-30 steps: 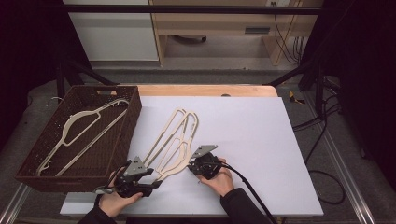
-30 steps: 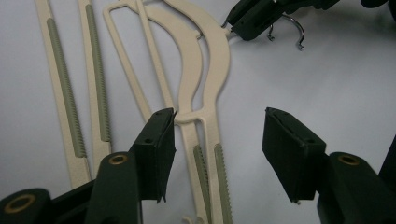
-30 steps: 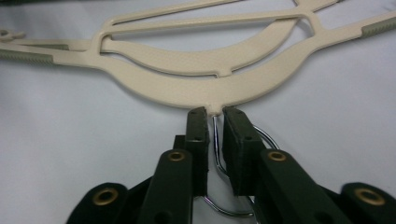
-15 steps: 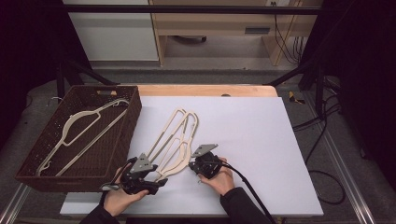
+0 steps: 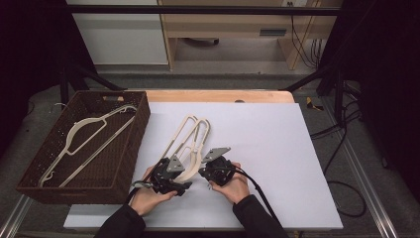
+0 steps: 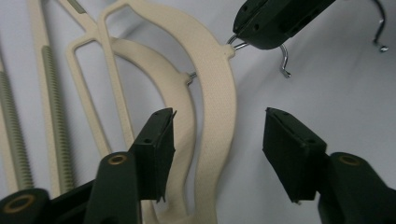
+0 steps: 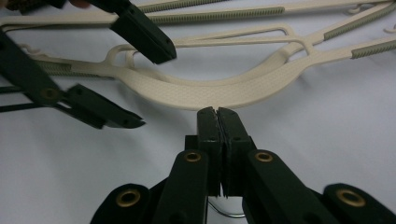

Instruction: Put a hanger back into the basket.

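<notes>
A: Where are the cream hangers (image 5: 190, 144) now?

B: Two of them lie stacked on the white table (image 5: 277, 148), at its near left part, just right of the brown basket (image 5: 141, 124). One more hanger (image 5: 84, 141) lies inside the basket.

A: And the right gripper (image 7: 217, 111)?

B: Its jaws are pressed together on the metal hook (image 6: 236, 43) of the upper hanger, just at the neck.

A: The left gripper (image 6: 219, 135)?

B: Its jaws stand apart, one at each side of the curved shoulder of the hangers. They have just been closing, but the pads do not press on it.
</notes>
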`<control>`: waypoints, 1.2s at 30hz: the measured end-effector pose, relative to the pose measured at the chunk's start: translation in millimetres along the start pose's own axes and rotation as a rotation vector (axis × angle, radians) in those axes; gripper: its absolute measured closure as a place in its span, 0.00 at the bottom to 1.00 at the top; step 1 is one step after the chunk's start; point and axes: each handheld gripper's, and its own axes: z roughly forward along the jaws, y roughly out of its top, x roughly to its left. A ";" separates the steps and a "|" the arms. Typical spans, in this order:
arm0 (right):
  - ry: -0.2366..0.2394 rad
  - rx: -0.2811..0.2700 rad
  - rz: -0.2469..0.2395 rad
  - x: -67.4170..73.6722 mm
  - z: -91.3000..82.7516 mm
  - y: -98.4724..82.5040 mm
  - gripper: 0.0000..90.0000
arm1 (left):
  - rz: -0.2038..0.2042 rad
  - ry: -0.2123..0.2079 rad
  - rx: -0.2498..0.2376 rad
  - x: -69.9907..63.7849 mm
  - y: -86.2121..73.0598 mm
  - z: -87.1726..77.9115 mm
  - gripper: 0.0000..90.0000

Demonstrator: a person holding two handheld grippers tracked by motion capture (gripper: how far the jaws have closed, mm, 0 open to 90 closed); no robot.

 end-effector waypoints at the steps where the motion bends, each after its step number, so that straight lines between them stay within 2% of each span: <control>1: -0.006 0.009 0.006 2.0 -1.2 2.7 0.99 | 0.001 -0.001 0.022 1.6 1.6 5.1 0.52; 4: 0.003 0.014 0.000 2.4 -1.9 4.5 0.99 | 0.000 -0.009 0.028 3.4 2.7 8.0 0.58; 9: 0.010 0.021 0.004 1.9 -1.0 5.6 0.99 | 0.006 0.001 0.041 4.6 3.6 10.5 0.71; 10: 0.010 0.021 0.004 1.9 -1.0 5.6 0.99 | 0.007 -0.001 0.041 4.6 3.6 10.4 0.71; 12: 0.010 0.025 0.019 3.0 -1.1 6.0 0.99 | 0.009 -0.009 0.040 4.1 3.8 9.4 0.79; 18: 0.007 0.021 0.010 3.8 -3.3 6.9 0.98 | 0.035 -0.006 0.052 0.4 6.6 5.6 0.81; 19: 0.026 -0.017 0.012 1.2 -7.3 6.9 0.90 | 0.029 -0.001 0.041 -1.1 8.0 3.1 0.82; 20: 0.025 -0.032 0.029 0.7 -11.2 7.5 0.88 | 0.029 -0.001 0.041 -1.1 8.0 3.1 0.82; 21: 0.024 -0.060 0.022 -1.2 -15.0 8.2 0.85 | 0.018 0.004 0.029 -1.4 9.4 -0.6 0.82; 22: 0.024 -0.060 0.022 -1.2 -15.0 8.2 0.85 | 0.018 0.004 0.029 -1.4 9.4 -0.6 0.82; 23: 0.021 -0.120 0.031 -6.5 -28.4 8.5 0.77 | 0.007 0.004 0.012 -0.1 10.3 -4.6 0.82; 24: 0.021 -0.120 0.031 -6.5 -28.4 8.5 0.77 | 0.007 0.004 0.012 -0.1 10.3 -4.6 0.82; 25: 0.020 -0.170 0.046 -11.9 -40.2 8.2 0.72 | -0.005 0.003 -0.002 1.4 10.7 -9.5 0.83; 26: 0.020 -0.170 0.046 -11.9 -40.2 8.2 0.72 | -0.005 0.003 -0.002 1.4 10.7 -9.5 0.83; 27: 0.001 -0.223 0.061 -18.4 -54.4 6.6 0.68 | -0.013 0.009 -0.014 3.2 11.2 -15.2 0.83; 31: -0.038 -0.306 0.095 -33.0 -79.0 0.2 0.62 | -0.029 0.024 -0.035 7.7 12.4 -26.4 0.84; 33: -0.048 -0.331 0.108 -38.4 -86.3 -4.1 0.61 | -0.029 0.035 -0.037 9.6 13.1 -31.3 0.84; 36: -0.060 -0.331 0.114 -42.0 -89.6 -8.4 0.61 | -0.030 0.051 -0.040 11.4 13.8 -36.1 0.85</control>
